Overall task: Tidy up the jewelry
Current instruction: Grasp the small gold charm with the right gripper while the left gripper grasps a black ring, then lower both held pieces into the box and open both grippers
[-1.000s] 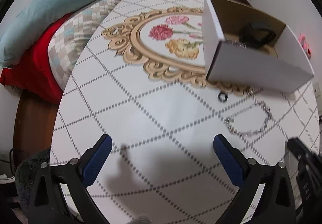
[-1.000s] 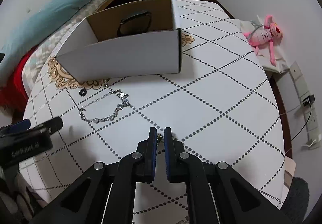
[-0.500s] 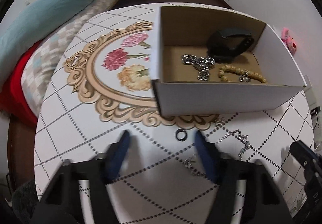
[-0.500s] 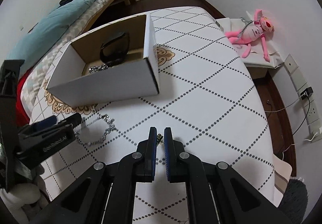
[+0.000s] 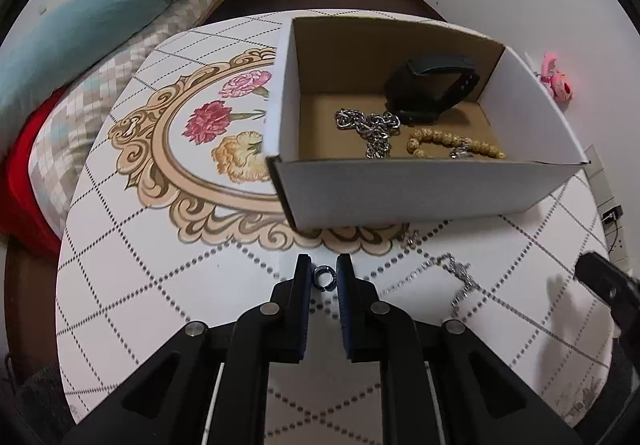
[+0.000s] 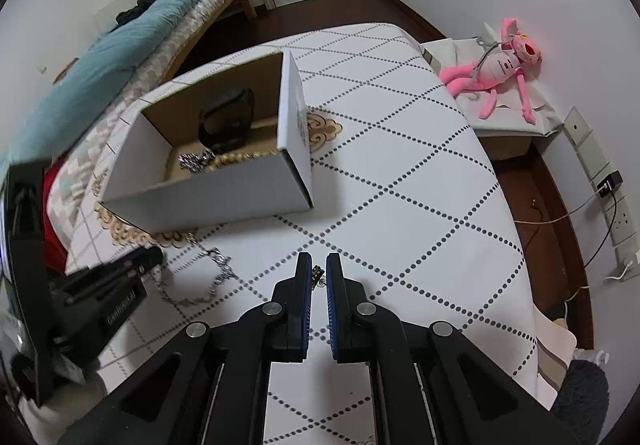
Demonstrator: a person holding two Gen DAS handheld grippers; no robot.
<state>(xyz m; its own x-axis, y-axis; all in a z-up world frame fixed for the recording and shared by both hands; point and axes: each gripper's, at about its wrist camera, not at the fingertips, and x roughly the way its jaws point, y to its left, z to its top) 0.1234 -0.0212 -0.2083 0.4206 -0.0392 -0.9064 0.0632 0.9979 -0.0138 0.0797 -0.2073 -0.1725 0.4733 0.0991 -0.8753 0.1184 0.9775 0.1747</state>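
My left gripper (image 5: 323, 279) is shut on a small dark ring (image 5: 323, 278), held just above the table in front of the white cardboard box (image 5: 400, 189). The box holds a black watch (image 5: 432, 89), a silver chain (image 5: 370, 125) and a beaded bracelet (image 5: 452, 141). A silver necklace (image 5: 460, 277) lies on the table to the right of the ring. My right gripper (image 6: 319, 275) is shut on a small earring (image 6: 318, 273), right of the necklace (image 6: 218, 269) and in front of the box (image 6: 208, 197).
The white dotted table (image 6: 400, 205) has a flower medallion (image 5: 208, 125) left of the box. A bed with a teal blanket (image 5: 80, 29) stands on the left. A pink plush toy (image 6: 496, 69) lies on a stand at the right, near wall sockets.
My left gripper moved toward the box, closed from wide open and took hold of the dark ring. My right gripper rose and drew back, still shut on the earring.
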